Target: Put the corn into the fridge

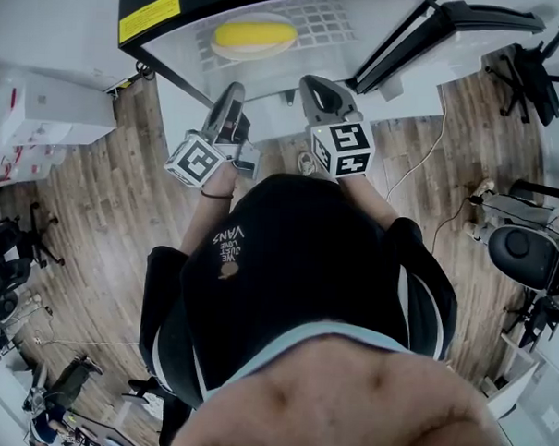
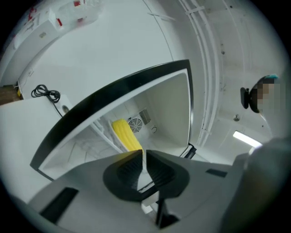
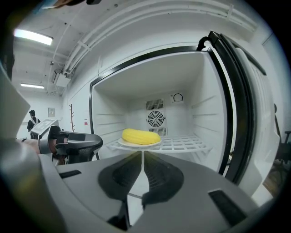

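Observation:
The yellow corn (image 1: 255, 33) lies on a white plate (image 3: 136, 144) on the wire shelf (image 3: 186, 143) inside the open fridge (image 3: 91, 100). It also shows in the left gripper view as the corn (image 2: 126, 134) just past the jaws, and in the right gripper view as the corn (image 3: 141, 135). Both grippers are outside the fridge mouth, side by side. My left gripper (image 2: 143, 152) has its jaws almost together and nothing between them. My right gripper (image 3: 142, 153) is shut and empty too. In the head view, the left gripper (image 1: 235, 88) and right gripper (image 1: 315, 83) point at the fridge.
The fridge door (image 3: 236, 100) stands swung open on the right. White cabinets (image 1: 44, 105) stand at the left, and office chairs (image 1: 528, 251) and cables on the wood floor. A person (image 3: 32, 120) stands far off at the left.

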A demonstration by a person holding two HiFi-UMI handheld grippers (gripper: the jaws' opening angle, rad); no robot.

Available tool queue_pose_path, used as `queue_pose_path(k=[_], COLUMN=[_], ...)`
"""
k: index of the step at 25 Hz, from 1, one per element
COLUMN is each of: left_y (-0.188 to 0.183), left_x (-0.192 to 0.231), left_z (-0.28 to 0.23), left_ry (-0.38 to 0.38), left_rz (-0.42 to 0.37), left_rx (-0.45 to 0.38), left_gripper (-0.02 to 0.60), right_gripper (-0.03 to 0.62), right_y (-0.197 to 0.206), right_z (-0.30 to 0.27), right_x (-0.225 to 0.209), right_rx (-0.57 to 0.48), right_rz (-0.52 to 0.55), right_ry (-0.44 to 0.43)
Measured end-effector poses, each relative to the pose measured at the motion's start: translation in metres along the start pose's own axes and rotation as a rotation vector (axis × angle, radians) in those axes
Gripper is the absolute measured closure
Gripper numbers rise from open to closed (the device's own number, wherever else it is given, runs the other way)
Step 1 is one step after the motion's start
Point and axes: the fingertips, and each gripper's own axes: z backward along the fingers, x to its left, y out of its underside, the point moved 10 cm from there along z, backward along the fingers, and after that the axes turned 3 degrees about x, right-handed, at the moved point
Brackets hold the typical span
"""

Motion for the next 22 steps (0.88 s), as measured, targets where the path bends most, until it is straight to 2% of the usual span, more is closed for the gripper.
queue_pose_path(k=[5, 15, 17, 22], left_y=[0.000, 0.008, 0.010, 0.013], left_x=[-0.007, -0.012, -0.012, -0.009], left_z=[0.005, 0.020, 0.025, 0.036], left_ry=[-0.004, -0.027, -0.030, -0.040], left_rz=[-0.162, -0.351, -0.371, -0.365], left_rx=[0.042, 0.129, 0.138, 0.160], left_gripper=[0.559, 0.561, 0.563, 0.563], right_gripper=[0.566, 0.569, 0.570, 0.571], right_y=[0.005, 0.014, 0.016, 0.020], right_z=[0.007, 0.025, 0.027, 0.034], right_x=[0.005, 0.017, 0.019, 0.028], right_rx=[0.007, 0.024, 0.027, 0.036], right_rz=[-0.005, -0.004, -0.005, -0.005], right_ry=[0.015, 0.042, 0.045, 0.051])
